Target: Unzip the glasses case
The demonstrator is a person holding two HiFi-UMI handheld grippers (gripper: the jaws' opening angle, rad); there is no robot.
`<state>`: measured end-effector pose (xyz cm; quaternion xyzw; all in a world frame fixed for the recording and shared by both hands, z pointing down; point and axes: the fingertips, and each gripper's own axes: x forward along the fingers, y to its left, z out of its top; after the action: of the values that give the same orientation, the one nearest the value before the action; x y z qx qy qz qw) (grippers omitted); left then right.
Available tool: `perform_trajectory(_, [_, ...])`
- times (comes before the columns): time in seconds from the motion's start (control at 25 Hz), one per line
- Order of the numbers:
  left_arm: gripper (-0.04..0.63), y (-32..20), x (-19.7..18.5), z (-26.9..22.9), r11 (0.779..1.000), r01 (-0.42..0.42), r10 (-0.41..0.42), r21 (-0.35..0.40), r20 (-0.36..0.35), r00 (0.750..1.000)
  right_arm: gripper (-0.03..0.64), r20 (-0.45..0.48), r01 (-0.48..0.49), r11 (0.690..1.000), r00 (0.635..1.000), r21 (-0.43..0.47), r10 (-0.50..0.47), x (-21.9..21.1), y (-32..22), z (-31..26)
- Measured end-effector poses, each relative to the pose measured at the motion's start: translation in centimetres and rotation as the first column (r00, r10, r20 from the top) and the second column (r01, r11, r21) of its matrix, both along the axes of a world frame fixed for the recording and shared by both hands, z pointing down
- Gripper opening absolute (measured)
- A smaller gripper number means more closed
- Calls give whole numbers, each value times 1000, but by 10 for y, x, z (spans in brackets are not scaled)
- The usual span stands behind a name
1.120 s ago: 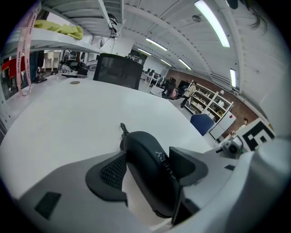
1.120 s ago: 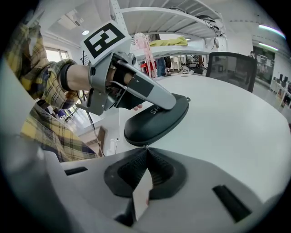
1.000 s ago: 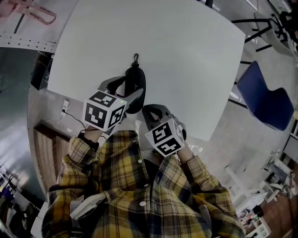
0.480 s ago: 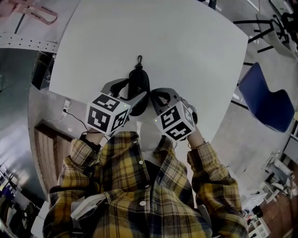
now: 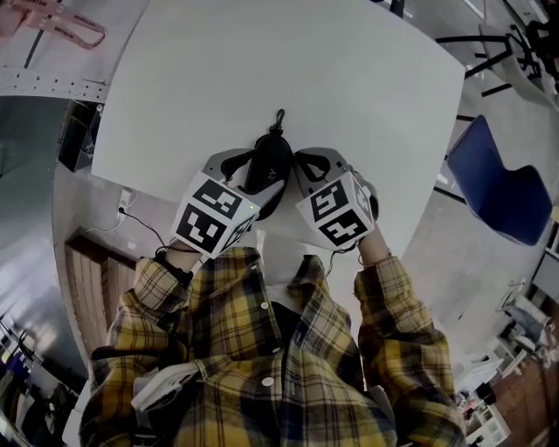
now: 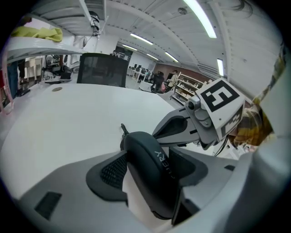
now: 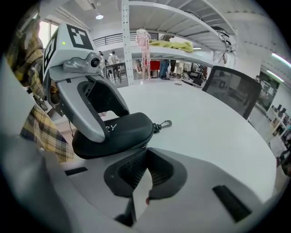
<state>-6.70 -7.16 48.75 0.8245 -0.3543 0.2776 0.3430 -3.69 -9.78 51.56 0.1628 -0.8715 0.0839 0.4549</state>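
A black zipped glasses case (image 5: 269,168) lies near the front edge of the white table (image 5: 349,79), its metal clip (image 5: 279,119) pointing away from me. My left gripper (image 5: 249,183) is shut on the case (image 6: 152,173), which stands on edge between its ribbed pads (image 6: 113,170). My right gripper (image 5: 299,164) sits right beside the case on its right. In the right gripper view its jaws (image 7: 145,150) are closed together at the case's zip seam (image 7: 116,132), with a small zip pull showing at their tips.
A blue chair (image 5: 502,188) stands on the floor to the right of the table. A black office chair (image 6: 102,68) is at the table's far side. A pink strap (image 5: 65,26) lies on the metal surface at the upper left.
The case has shifted right and further onto the table with the left gripper. The right gripper came up from near my body to the case's right side.
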Motion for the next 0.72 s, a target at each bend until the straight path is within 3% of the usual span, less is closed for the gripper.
perform_trajectory(0.28, [295,2,21,6,976,-214,213,21,64,975,-2,-7,-79,997,997,-5,79,24,7,7])
perform_trajectory(0.52, [295,0,28,0,977,-211,211,-36,-18,977,-2,-11,-115,993,993,2,115,35,9,-1])
perform_trajectory(0.64, [295,-6,36,-15,981,-192,192,-9,-37,981,-2,18,-256,967,967,3,256,62,9,-9])
perform_trajectory(0.72, [295,-6,44,-26,984,-179,180,14,-51,982,-2,50,-389,921,920,-6,389,87,9,-14])
